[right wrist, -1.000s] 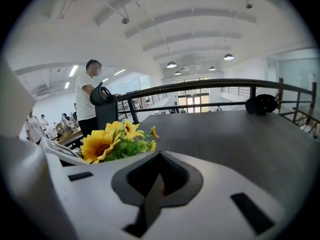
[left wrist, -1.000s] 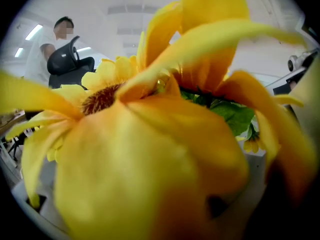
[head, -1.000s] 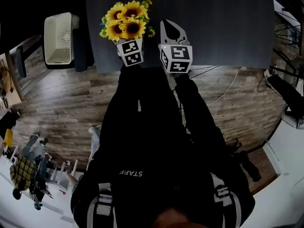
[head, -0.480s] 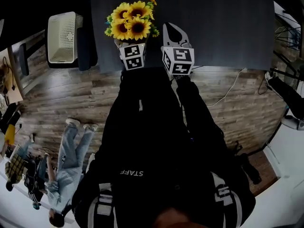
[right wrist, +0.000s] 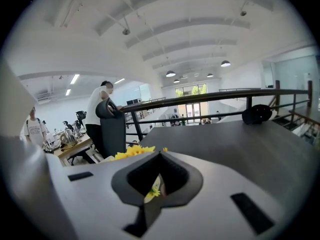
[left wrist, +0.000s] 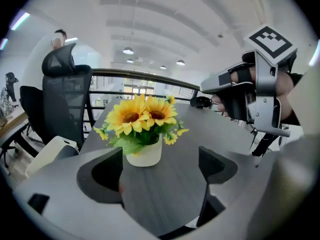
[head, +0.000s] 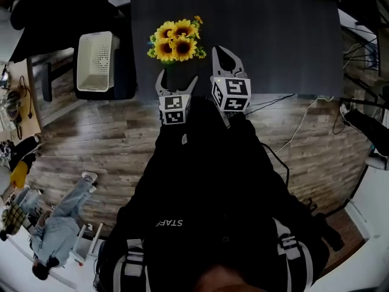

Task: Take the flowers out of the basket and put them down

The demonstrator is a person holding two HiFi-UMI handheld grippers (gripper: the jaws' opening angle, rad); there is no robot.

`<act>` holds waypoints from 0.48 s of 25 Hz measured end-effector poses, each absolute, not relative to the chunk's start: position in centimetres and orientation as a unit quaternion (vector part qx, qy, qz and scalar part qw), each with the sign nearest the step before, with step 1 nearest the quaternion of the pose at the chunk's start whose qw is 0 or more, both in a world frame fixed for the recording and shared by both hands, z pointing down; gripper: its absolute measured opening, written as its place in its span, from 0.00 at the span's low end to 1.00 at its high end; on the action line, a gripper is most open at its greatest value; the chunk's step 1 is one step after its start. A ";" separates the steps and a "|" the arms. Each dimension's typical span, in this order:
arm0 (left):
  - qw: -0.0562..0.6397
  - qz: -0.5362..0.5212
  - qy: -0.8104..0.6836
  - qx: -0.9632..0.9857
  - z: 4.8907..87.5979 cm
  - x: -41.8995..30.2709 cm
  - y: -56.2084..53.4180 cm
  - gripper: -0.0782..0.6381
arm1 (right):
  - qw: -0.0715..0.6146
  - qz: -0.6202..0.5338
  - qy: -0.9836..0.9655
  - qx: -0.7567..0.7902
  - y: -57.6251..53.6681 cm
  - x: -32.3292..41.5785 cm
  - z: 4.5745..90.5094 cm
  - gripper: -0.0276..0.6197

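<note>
A bunch of yellow sunflowers point(head: 176, 36) in a small white pot point(left wrist: 144, 154) stands upright on the dark grey table point(head: 273, 35), near its front edge. My left gripper point(head: 177, 76) is just behind the pot on the near side, open, its jaws wide apart with nothing between them point(left wrist: 160, 170). My right gripper point(head: 222, 52) hovers over the table to the right of the flowers, shut and empty. In the right gripper view point(right wrist: 161, 156) a few petals of the flowers point(right wrist: 131, 153) show past the closed jaws.
A white perforated basket point(head: 96, 62) sits on a black chair seat point(head: 124, 72) left of the table; its rim point(left wrist: 47, 156) also shows in the left gripper view. A black office chair point(left wrist: 62, 104) stands behind it. Cables point(head: 285, 123) lie on the wood floor.
My left gripper has let go of the flower pot, opened, and drawn back toward me. The flowers now stand on the table by themselves. The right gripper barely moved.
</note>
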State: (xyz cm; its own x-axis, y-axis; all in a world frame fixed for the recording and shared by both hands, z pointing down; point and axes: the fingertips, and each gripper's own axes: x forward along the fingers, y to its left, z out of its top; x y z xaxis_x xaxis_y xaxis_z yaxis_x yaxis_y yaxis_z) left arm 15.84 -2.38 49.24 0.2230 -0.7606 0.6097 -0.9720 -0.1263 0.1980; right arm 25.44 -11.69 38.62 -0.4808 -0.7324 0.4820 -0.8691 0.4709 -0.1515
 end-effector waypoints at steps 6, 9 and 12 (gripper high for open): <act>0.244 0.143 -0.625 0.728 42.4 14.1 -2.8 0.62 | 0.152 0.166 -0.851 0.475 -11.0 25.0 33.5 0.06; 0.226 0.122 -0.633 0.730 38.6 13.5 -3.0 0.51 | 0.147 0.159 -0.854 0.472 -9.9 24.7 31.3 0.06; 0.199 0.096 -0.648 0.729 34.8 12.7 -4.5 0.46 | 0.141 0.144 -0.860 0.469 -9.9 24.4 29.0 0.06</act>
State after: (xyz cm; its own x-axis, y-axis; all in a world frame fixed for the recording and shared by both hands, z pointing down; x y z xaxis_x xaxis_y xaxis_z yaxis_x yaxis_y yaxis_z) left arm 12.68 -4.46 34.75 0.1409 -0.9066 0.3978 -0.9830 -0.0804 0.1648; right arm 24.36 -9.88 28.98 -0.5205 -0.7658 0.3777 -0.8472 0.5184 -0.1164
